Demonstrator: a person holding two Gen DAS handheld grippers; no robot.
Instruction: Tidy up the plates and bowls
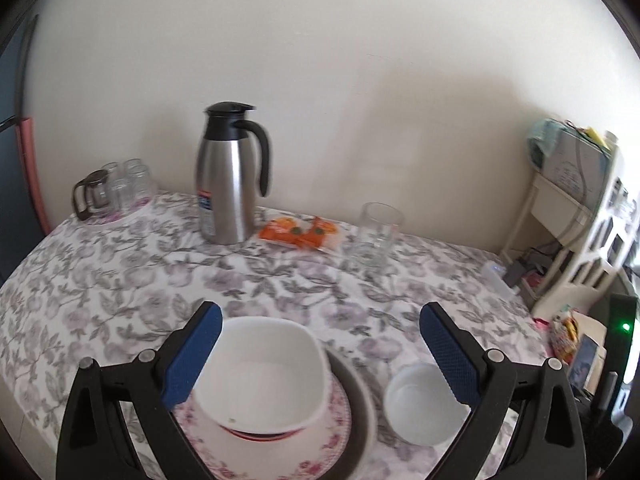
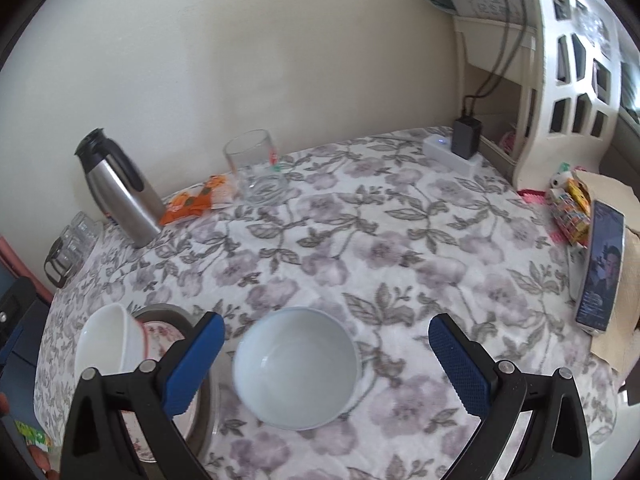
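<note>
A large white bowl [image 1: 260, 376] sits in a stack on a pink-flowered plate [image 1: 332, 432], which rests on a wider dark-rimmed plate [image 1: 360, 396]. My left gripper [image 1: 320, 320] hangs open above this stack, its blue pads [image 1: 192, 360] straddling the bowl without touching it. A smaller white bowl [image 1: 420, 404] stands alone on the cloth to the right. In the right wrist view that small bowl [image 2: 296, 364] lies between the wide-open fingers of my right gripper [image 2: 326, 330]. The stacked bowl [image 2: 106, 340] and plates [image 2: 168, 320] show at the lower left.
A steel thermos jug [image 1: 230, 176], an orange snack packet [image 1: 300, 232] and an empty glass [image 1: 376, 232] stand along the far wall. Small glasses and a glass pot [image 1: 112, 192] fill the far left corner. A phone [image 2: 600, 272], charger [image 2: 466, 136] and white shelf [image 2: 560, 80] crowd the right.
</note>
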